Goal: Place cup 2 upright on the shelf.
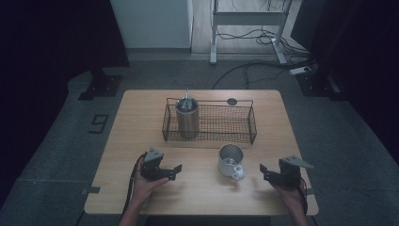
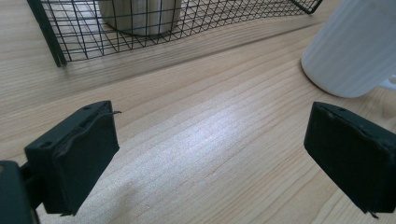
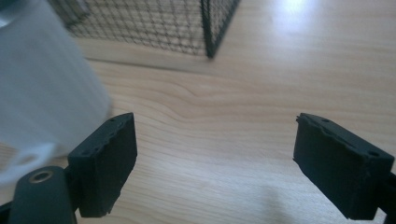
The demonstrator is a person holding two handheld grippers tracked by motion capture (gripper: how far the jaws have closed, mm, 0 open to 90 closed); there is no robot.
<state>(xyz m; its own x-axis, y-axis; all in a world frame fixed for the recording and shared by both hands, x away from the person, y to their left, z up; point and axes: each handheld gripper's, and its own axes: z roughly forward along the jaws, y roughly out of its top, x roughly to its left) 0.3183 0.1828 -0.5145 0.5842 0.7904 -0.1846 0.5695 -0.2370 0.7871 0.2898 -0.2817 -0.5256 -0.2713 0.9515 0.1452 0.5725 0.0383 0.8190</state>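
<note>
A white mug with a shiny inside stands upright on the wooden table, its handle toward the front right. Behind it sits a black wire basket holding a tall metal canister at its left end. My left gripper rests left of the mug, open, with bare wood between its jaws. In the left gripper view the left gripper faces the basket, the canister and the mug. My right gripper is right of the mug, open and holding nothing. The right gripper view shows the right gripper with the blurred mug beside its left jaw and the basket corner ahead.
A small dark disc lies at the table's back edge behind the basket. Beyond the table are a white desk frame and cables on the grey floor. Bare wood stretches along the table's front between the two hands.
</note>
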